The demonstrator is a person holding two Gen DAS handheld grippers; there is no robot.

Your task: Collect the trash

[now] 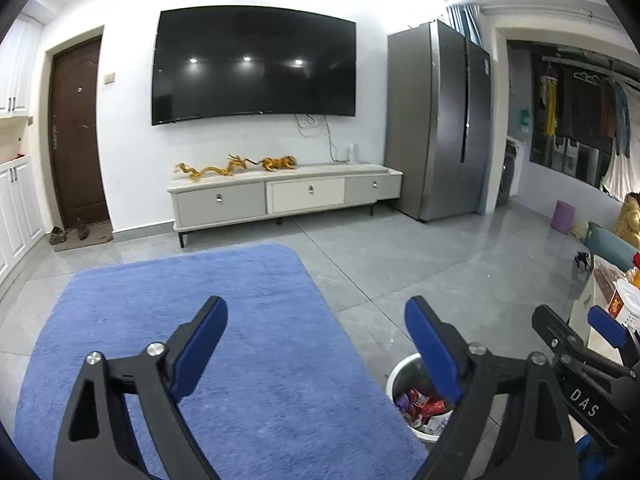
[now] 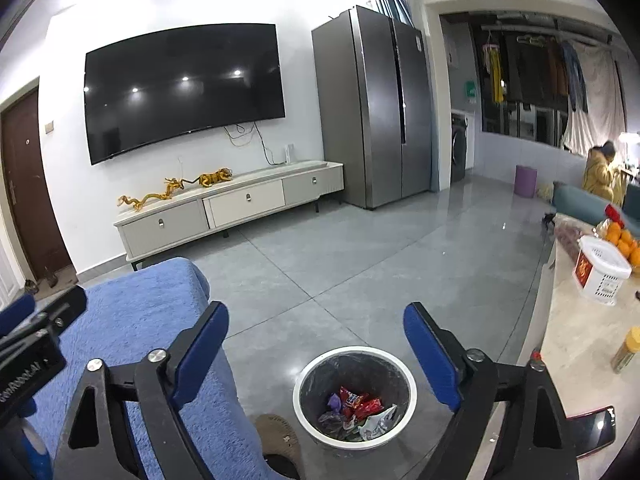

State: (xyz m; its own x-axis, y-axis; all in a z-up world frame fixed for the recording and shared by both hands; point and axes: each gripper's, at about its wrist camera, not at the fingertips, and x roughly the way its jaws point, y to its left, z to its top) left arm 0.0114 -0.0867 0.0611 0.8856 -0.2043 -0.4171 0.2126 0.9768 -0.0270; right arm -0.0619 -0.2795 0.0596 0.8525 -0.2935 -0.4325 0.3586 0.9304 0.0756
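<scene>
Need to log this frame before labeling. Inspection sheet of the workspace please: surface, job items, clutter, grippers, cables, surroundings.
Surface: grey tiled floor with a blue rug; pale counter at the right.
Job's things: white-rimmed trash bin on the floor, wrappers inside it.
Clutter: white basket, oranges, yellow-capped jar, dark phone-like slab on the counter; slipper beside the bin.
Grippers: left gripper open and empty over the rug; right gripper open and empty above the bin.
Cables: loose wires under the TV.
Surroundings: TV cabinet, fridge, brown door, person in yellow.
</scene>
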